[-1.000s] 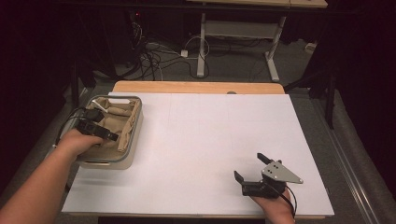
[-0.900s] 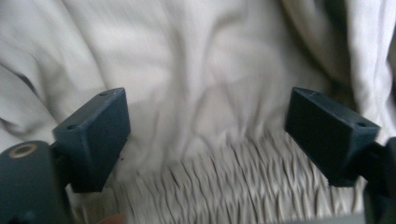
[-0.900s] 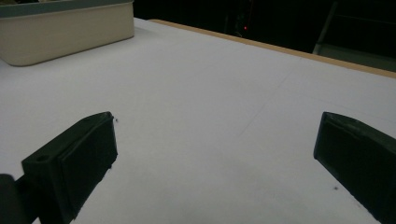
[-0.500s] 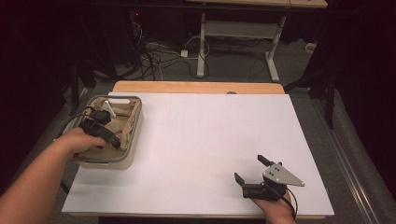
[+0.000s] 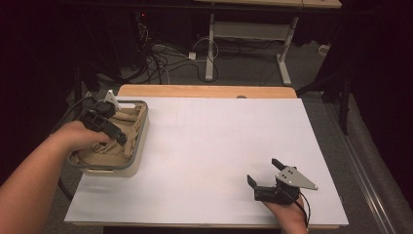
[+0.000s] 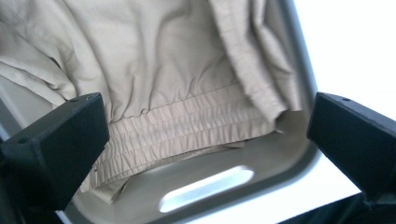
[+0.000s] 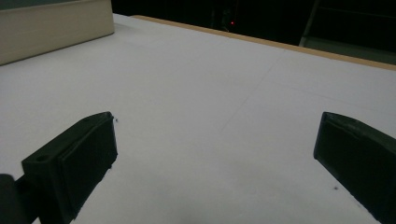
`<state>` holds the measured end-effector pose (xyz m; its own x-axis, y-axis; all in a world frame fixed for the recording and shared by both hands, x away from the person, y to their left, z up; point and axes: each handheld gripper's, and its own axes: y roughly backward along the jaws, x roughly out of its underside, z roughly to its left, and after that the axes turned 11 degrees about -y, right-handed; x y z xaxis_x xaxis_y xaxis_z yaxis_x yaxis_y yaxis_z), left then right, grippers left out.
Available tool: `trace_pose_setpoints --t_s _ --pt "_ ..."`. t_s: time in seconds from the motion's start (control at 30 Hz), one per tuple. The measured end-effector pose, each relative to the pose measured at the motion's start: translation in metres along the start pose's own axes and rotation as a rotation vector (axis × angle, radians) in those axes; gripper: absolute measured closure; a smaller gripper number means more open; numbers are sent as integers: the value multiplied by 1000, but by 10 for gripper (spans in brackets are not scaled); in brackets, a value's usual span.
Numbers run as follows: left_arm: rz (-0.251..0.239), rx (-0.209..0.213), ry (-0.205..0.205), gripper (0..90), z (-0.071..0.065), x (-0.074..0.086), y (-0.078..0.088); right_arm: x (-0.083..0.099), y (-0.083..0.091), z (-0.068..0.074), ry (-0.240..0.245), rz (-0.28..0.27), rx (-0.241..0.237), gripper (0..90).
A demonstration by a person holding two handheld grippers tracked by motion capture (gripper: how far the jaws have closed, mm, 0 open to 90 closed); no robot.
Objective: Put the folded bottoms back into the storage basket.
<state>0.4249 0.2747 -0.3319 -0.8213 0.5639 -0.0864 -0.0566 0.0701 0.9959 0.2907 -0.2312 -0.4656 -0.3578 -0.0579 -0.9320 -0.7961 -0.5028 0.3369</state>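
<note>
Over the bin (image 5: 139, 146) at table left, the left gripper (image 6: 205, 154) has just spread its jaws, nothing between them; beige cloth (image 6: 163, 84) lies inside. Soft, light, limp: best pinched at the elastic waistband (image 6: 187, 128). Right gripper (image 5: 265, 176) rests agape, empty, on the table (image 5: 214, 141).

Crumpled beige garment (image 6: 177, 93) with elastic waistband lies in the cream bin (image 5: 139, 146).

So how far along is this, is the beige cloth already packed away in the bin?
Mostly, it seems. The beige cloth lies crumpled inside the bin. The left hand-held gripper is above it; its jaws have just been opening and nothing is between them. The right hand-held gripper rests open on the white table. Probably only pulling the left hand away remains.
</note>
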Motion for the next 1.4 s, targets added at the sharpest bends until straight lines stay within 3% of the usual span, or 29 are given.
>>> trace_pose_setpoints --t_s 0.2,0.53,0.73,0.87,1.03,1.3,1.4 --pt "-6 -2 -30 0 -19 -12 9 0 4 -2 -3 -9 13 5" --pt "13 17 -132 0 -60 -43 -2 1 5 2 10 -9 22 5" --pt "-16 40 -197 0 -89 -61 -13 3 8 2 10 -8 29 5" --pt "-47 55 -229 0 -105 -70 -26 4 9 2 11 -9 29 4" --pt "-60 56 -265 0 -117 -79 -54 4 11 4 13 -13 23 5" --pt "-62 42 -317 0 -132 -82 -99 5 10 6 15 -10 20 5" --pt "-103 49 -332 0 -136 -78 -114 6 9 7 15 -6 13 4"
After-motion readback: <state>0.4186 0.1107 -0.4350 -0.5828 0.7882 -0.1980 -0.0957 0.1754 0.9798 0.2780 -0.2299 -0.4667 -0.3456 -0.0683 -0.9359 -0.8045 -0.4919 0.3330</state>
